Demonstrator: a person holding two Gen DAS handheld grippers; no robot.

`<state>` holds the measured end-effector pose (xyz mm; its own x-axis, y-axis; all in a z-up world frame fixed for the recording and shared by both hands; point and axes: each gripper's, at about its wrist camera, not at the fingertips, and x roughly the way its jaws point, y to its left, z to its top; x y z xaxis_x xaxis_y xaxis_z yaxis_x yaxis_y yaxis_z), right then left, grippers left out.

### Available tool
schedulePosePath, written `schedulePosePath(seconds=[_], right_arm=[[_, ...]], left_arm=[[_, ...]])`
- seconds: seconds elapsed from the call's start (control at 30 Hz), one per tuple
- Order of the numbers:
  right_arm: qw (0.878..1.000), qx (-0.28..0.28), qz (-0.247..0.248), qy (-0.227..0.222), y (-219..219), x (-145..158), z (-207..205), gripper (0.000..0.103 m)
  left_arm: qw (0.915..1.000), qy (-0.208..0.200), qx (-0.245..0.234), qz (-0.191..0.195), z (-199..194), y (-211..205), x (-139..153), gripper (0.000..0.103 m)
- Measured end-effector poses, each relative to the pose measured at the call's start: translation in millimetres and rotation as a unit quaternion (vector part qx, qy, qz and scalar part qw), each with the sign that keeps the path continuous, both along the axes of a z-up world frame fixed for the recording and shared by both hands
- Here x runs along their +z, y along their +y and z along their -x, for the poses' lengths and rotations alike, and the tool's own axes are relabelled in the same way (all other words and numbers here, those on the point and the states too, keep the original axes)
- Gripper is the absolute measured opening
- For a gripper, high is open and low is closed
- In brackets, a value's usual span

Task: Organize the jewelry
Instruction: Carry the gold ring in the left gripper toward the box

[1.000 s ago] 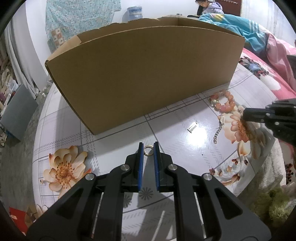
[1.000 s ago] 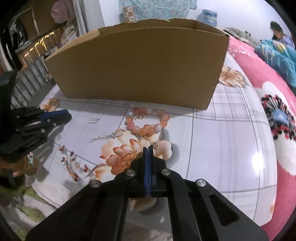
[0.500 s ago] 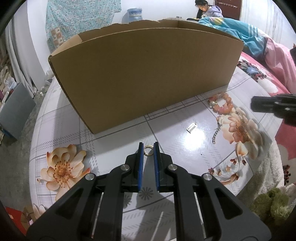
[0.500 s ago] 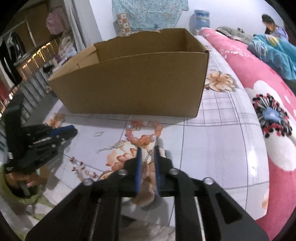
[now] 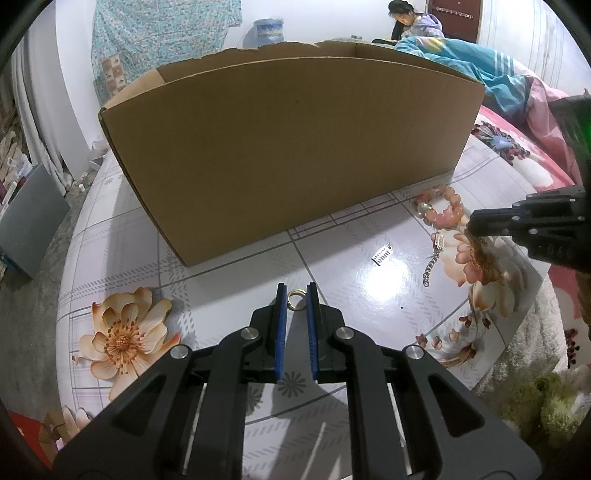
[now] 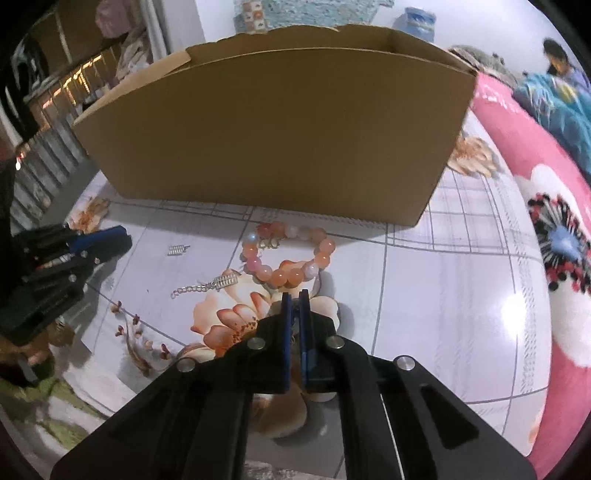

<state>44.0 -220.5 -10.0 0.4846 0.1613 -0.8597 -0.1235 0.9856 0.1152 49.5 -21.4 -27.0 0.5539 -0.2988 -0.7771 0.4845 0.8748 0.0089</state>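
Left wrist view shows me a tall cardboard box (image 5: 291, 155) filling the upper half, standing on the flowered desk (image 5: 207, 266) and walling off everything beyond it from 10 to 1 o'clock. At 3 o'clock a pink bead bracelet (image 5: 441, 210) lies near the box's right corner, with a silver chain (image 5: 432, 258) just below it and a small silver comb charm (image 5: 382, 254) to its left. A person (image 5: 410, 22) sits far off at 1 o'clock, behind a blue blanket on a pink bed (image 5: 524, 147).

My left gripper (image 5: 296, 300) is narrowed on a small gold ring (image 5: 296, 299), whose sides meet the blue pads at their tips, low over the desk.

From the right wrist view, my right gripper (image 6: 294, 295) is closing to a thin slit; a fine chain-like piece seems to sit between the pads, though I cannot make it out clearly. The bracelet (image 6: 291, 254) lies just ahead at 12 o'clock, the chain (image 6: 207, 287) at 10 o'clock, the charm (image 6: 177, 250) farther left.

Only the box's inner walls show; I cannot tell what it holds.
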Motion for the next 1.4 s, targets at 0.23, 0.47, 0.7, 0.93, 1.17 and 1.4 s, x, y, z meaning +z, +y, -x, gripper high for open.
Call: schedulePosePath(seconds=[0.23, 0.47, 0.7, 0.93, 1.17, 1.4], right_arm=[[0.995, -0.044, -0.088, -0.016, -34, 17, 5, 0.000], [0.994, -0.052, -0.092, -0.034, -36, 34, 15, 0.000], [0.996, -0.056, -0.071, -0.011, -25, 16, 16, 0.002], [1.000, -0.024, -0.001, 0.004, 1, 2, 10, 0.019], [1.000, -0.023, 0.006, 0.012, 4, -1, 3, 0.002], [0.993, -0.066, -0.096, 0.007, -28, 8, 12, 0.001]], left_arm=[[1.0000, -0.002, -0.003, 0.004, -1, 2, 0, 0.009], [1.0000, -0.003, -0.002, 0.009, -2, 4, 0, 0.009], [0.9999, -0.001, -0.002, 0.015, -2, 8, 1, 0.009], [0.9999, -0.002, -0.005, 0.013, -2, 11, 1, 0.009], [0.9999, -0.002, -0.004, 0.014, -2, 11, 1, 0.009], [0.9998, -0.004, -0.006, 0.016, -4, 12, 1, 0.009]])
